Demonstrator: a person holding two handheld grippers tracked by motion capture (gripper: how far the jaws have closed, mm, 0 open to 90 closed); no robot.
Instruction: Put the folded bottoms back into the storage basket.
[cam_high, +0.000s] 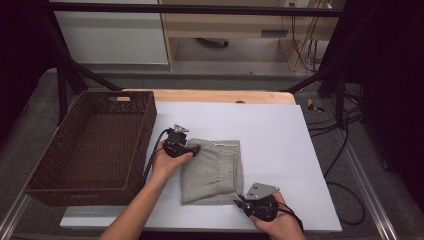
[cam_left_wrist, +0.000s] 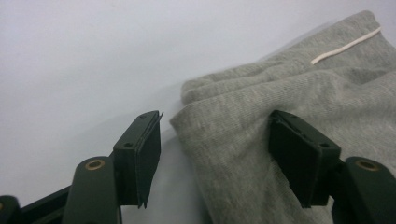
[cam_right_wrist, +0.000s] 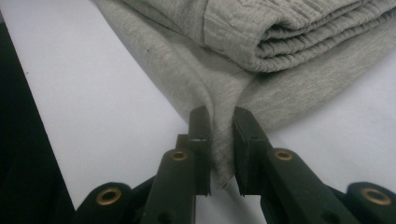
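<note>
Low right hand (cam_high: 280, 220), gripper (cam_right_wrist: 220, 154) pinching cloth (cam_right_wrist: 224, 79)

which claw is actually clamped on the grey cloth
The right claw, at the near right corner of the folded grey cloth, pinches fabric between its jaws. The left claw stands open at the cloth's far left edge.

Worktop (cam_high: 220, 96): pale wood, covered by a white sheet (cam_high: 280, 150). Lying directly on the sheet: one folded grey garment (cam_high: 212, 172) (white drawstring visible at its top edge). A dark wicker basket (cam_high: 95, 145) sits at the left edge.
</note>
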